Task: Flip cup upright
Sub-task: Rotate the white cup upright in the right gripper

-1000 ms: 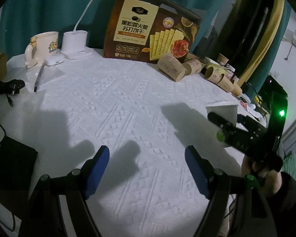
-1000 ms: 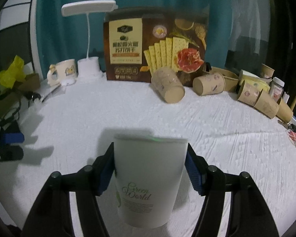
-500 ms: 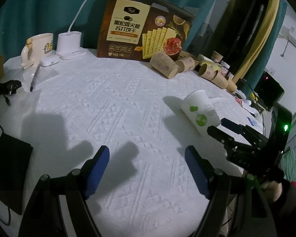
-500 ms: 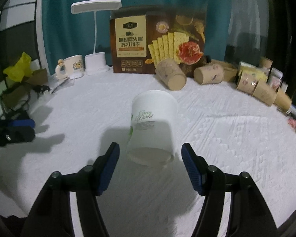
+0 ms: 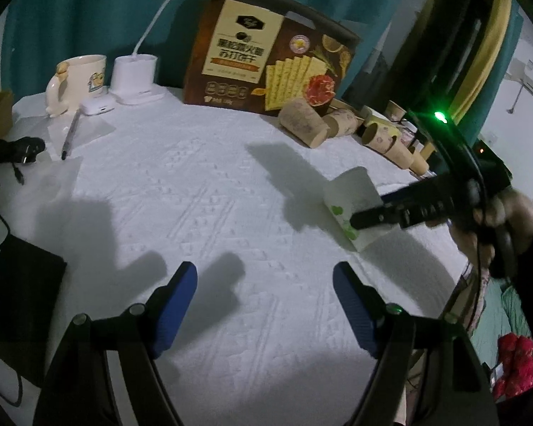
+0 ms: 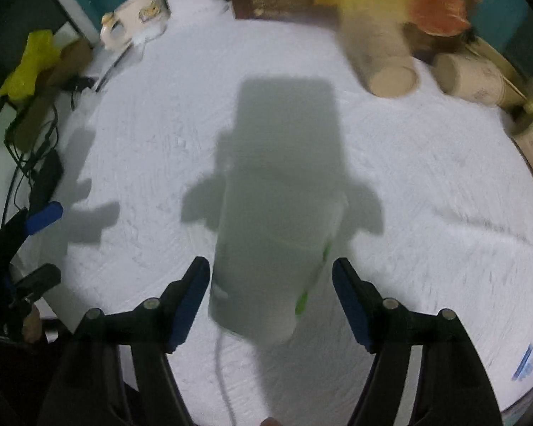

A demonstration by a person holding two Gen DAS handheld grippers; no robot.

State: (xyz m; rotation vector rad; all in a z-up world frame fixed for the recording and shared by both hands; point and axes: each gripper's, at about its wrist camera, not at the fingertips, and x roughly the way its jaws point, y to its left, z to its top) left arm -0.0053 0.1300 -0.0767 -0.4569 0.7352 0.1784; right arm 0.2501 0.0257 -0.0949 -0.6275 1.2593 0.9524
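R gripper is standing spread, jaws just been opening, the white paper cup lying between its pads w/o either touching, on the white counter. Risk: cup is on its side, so it may roll off-line and a re-grip could squash it. L gripper is hanging spread over bare cloth, pinching nothing. L view is showing the cup's tilt and green print; R view is blurring it.

Left gripper open over white cloth, nothing between pads. White cup tilted on cloth at right, right gripper across it, grip unclear. Cracker box, mug, lamp behind.
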